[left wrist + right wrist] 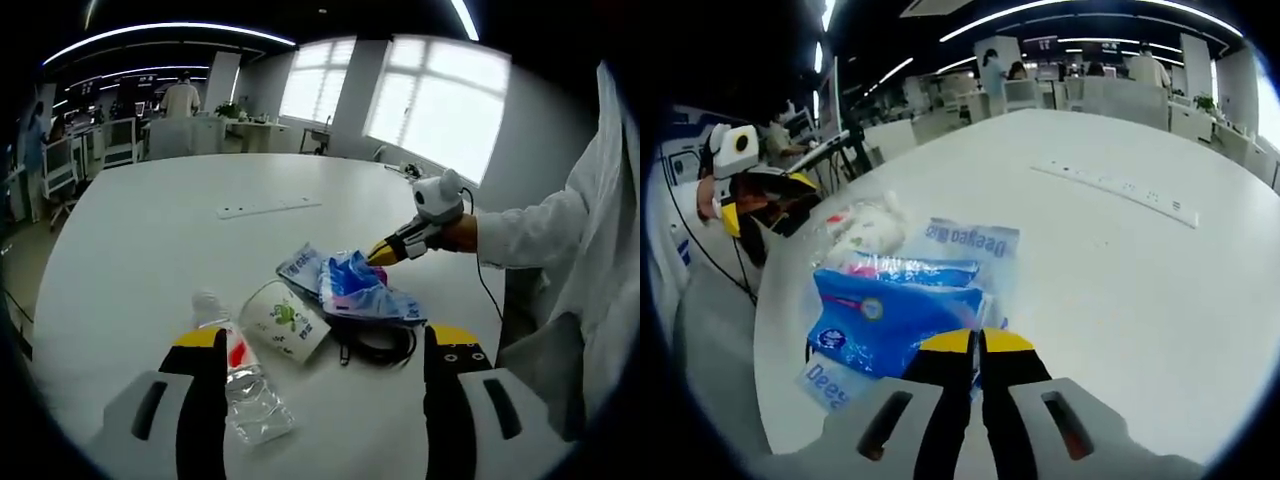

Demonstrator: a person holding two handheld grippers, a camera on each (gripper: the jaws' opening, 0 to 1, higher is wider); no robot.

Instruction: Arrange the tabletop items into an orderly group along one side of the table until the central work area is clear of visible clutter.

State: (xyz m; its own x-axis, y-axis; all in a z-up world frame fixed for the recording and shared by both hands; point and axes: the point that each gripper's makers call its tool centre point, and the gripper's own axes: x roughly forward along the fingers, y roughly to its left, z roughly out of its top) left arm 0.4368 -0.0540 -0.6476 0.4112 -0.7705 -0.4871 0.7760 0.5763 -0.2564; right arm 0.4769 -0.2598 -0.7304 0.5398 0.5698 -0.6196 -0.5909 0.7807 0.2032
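Observation:
On the white round table (150, 230) a clear water bottle (245, 385) lies on its side, touching my left gripper's left finger. Beside it lies a white paper cup (288, 318) with a green print, then a blue tissue pack (352, 285) in clear printed wrap, over a black cable (378, 347). My left gripper (325, 338) is open, low over these things. My right gripper (385, 252) reaches in from the right. In the right gripper view my right gripper (978, 345) is shut on the near edge of the tissue pack (895, 310). The left gripper (765, 200) shows beyond the pack.
A flat white strip (268, 208) lies further out on the table; it is the white strip (1115, 185) at the right of the right gripper view. A white sleeve (540, 225) holds the right gripper. Desks, chairs and people stand in the background.

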